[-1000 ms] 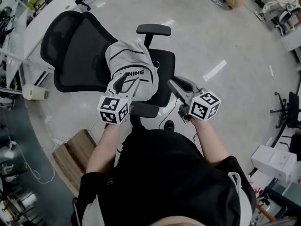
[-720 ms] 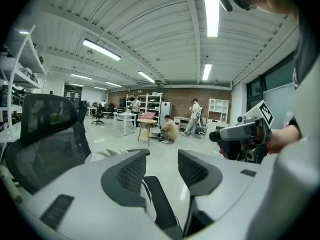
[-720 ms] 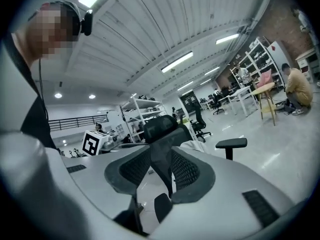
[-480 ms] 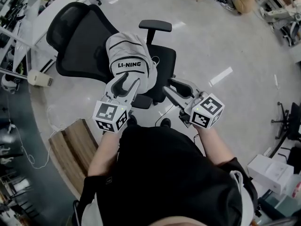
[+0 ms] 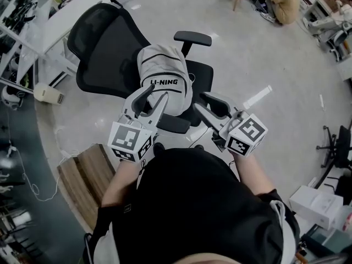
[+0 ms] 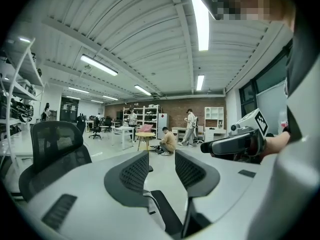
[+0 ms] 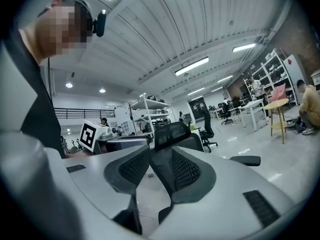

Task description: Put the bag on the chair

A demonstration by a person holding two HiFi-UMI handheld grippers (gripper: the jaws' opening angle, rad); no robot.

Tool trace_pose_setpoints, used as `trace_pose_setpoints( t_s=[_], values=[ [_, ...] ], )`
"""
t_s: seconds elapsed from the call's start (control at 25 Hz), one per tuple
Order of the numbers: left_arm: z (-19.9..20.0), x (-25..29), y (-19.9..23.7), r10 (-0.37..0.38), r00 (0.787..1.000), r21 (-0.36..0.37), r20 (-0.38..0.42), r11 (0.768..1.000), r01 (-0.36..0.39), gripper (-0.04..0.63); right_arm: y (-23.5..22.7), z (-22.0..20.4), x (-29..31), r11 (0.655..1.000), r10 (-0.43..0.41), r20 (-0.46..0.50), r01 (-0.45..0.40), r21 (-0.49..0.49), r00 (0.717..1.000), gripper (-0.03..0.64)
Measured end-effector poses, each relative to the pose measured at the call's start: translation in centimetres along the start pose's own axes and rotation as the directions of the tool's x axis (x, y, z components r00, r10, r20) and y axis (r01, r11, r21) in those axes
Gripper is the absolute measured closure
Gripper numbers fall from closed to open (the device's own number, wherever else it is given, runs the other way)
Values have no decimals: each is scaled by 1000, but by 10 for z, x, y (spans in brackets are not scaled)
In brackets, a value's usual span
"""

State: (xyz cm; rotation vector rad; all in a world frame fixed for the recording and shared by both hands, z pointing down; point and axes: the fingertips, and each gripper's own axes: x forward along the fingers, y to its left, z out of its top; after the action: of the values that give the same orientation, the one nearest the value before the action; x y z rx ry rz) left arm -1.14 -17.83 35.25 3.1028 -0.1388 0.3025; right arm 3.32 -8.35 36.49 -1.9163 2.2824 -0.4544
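Note:
A white and grey backpack (image 5: 165,81) with dark lettering stands on the seat of the black mesh office chair (image 5: 107,51), leaning against its backrest. My left gripper (image 5: 155,92) hovers over the bag's near lower side; its jaws are closing with nothing between them. In the left gripper view the left gripper (image 6: 162,165) looks across the room past the chair back (image 6: 50,144). My right gripper (image 5: 201,101) hangs just right of the bag, over the seat's front edge. Its jaws are opening and hold nothing. The right gripper (image 7: 160,170) faces the chair's backrest (image 7: 172,134).
The chair's armrests (image 5: 192,37) flank the bag. A wooden crate (image 5: 82,175) sits on the floor at the left, a white desk (image 5: 60,21) stands behind the chair, and cardboard boxes (image 5: 324,202) lie at the right. People (image 6: 167,140) are far across the room.
Both grippers have drawn slightly back from the bag toward the person. The right jaws have spread wider. The bag stays put on the chair.

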Motion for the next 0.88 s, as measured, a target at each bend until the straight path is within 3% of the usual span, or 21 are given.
trace_pose_setpoints(
  t_s=[0.24, 0.36, 0.48, 0.88],
  values=[
    [4, -12, 21, -2, 1000, -9, 21, 1000, 2, 431, 15, 14, 20, 998, -13, 12, 14, -61, 1000, 475],
    [6, -15, 28, 3, 1000, -1, 25, 1000, -3, 433, 14, 20, 27, 997, -33, 20, 34, -73, 999, 546],
    [8, -17, 33, 11, 1000, 8, 25, 1000, -11, 436, 12, 21, 32, 996, -51, 14, 52, -79, 999, 566],
    [2, -22, 35, 22, 1000, -4, 12, 1000, -22, 445, 18, 13, 38, 995, -40, -2, 40, -90, 999, 586]
  ],
)
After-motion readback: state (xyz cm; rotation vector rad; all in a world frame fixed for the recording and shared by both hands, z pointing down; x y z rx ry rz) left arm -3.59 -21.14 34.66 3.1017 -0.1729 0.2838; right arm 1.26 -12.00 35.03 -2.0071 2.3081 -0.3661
